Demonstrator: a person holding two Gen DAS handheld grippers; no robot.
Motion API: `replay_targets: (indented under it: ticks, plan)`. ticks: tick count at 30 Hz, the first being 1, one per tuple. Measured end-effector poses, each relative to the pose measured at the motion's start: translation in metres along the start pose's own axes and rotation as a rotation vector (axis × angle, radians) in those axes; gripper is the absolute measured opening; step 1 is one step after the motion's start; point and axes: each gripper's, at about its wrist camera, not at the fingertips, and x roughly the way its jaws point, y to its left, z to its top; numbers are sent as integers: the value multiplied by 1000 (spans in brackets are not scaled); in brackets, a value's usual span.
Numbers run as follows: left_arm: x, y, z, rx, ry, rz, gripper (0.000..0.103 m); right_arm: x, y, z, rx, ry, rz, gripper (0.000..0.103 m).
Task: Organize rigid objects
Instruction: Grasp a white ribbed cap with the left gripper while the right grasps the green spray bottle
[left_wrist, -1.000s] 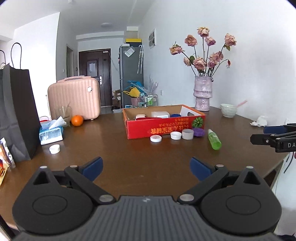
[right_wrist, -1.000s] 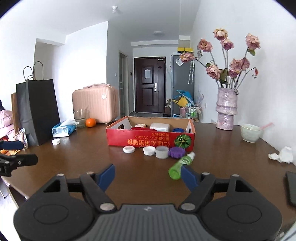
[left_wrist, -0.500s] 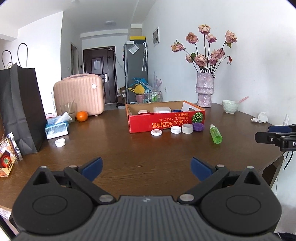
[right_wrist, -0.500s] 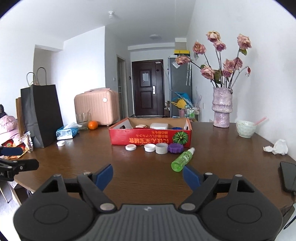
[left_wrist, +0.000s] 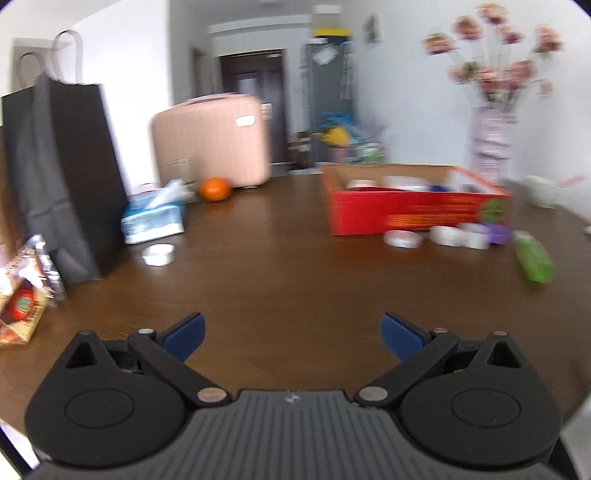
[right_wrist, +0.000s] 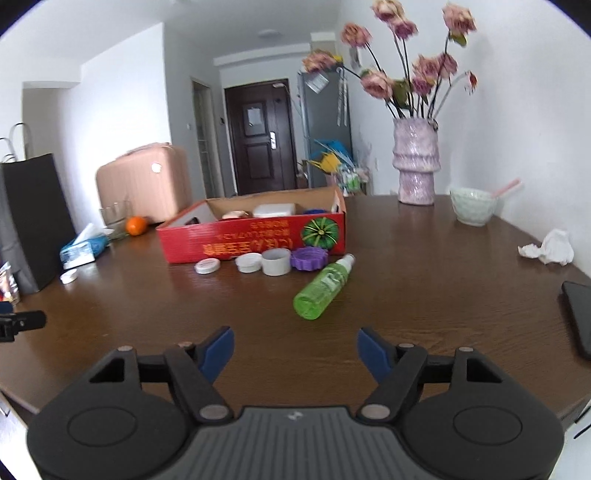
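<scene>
A red cardboard box (right_wrist: 255, 242) with several small items inside sits mid-table; it also shows in the left wrist view (left_wrist: 417, 214). In front of it lie white caps (right_wrist: 248, 263), a purple lid (right_wrist: 309, 257) and a green spray bottle (right_wrist: 324, 287) on its side. Another white cap (left_wrist: 159, 254) lies near the tissue pack. My left gripper (left_wrist: 291, 336) is open and empty over the near table, aimed left of the box. My right gripper (right_wrist: 294, 350) is open and empty, a short way in front of the green bottle.
A black paper bag (left_wrist: 62, 177), snack packets (left_wrist: 22, 299), tissue pack (left_wrist: 153, 218), orange (left_wrist: 215, 189) and pink case (left_wrist: 210, 140) stand on the left. A vase of flowers (right_wrist: 415, 162), bowl (right_wrist: 472, 205), crumpled tissue (right_wrist: 550, 247) and phone (right_wrist: 580, 317) are on the right.
Both grippers have moved forward over the table. The left view has swung left and is blurred; the right gripper has come closer to the green bottle. Both stay open.
</scene>
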Motion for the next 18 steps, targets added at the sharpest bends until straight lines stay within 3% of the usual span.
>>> replay_targets:
  ticks: [8,10,15,18]
  plan:
    - [100,74,36,-42,73,217,103,70,-2,30,17,38,-45,60]
    - [120,89,46,-56,38,209,103,88,-3,36,18,43,-69,59]
    - [181,123,65,-87,100,250,102,134,-8,48,46,76,-113,54]
    - [207,144,69,-154,129,244,90,154,-10,53,53,90,-134,52]
